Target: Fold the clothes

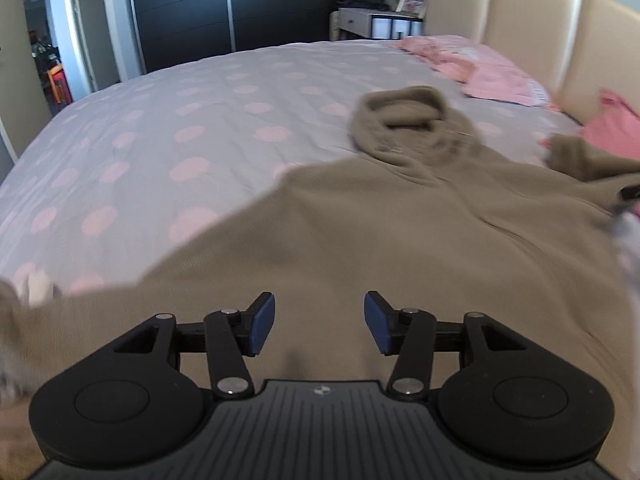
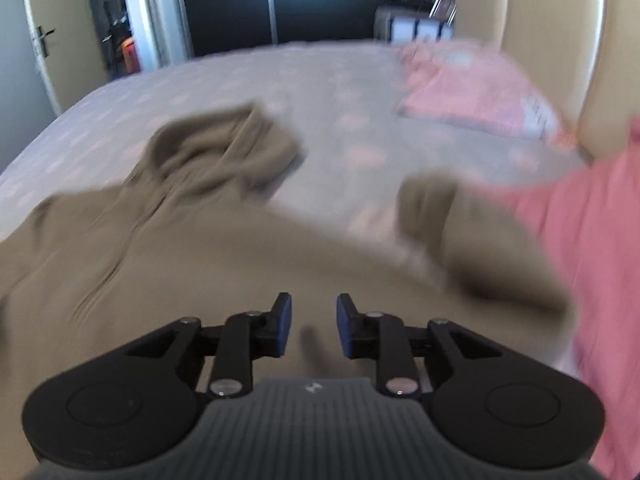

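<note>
The tan hoodie (image 1: pixel 400 220) lies spread beneath both parted, empty tools, left (image 1: pixel 319 322) and right (image 2: pixel 314 324).

Hoodie (image 1: pixel 400 240): lower hem hidden behind left gripper (image 1: pixel 319 322) body; 1 sleeve cut off at frame edge. Right wrist view: wholly motion-blurred; hoodie cuff (image 2: pixel 430 204) smeared. Pink garment (image 2: pixel 592 240): cut off at edge. Nightstand (image 1: pixel 376 24) items: too small to identify.
</note>
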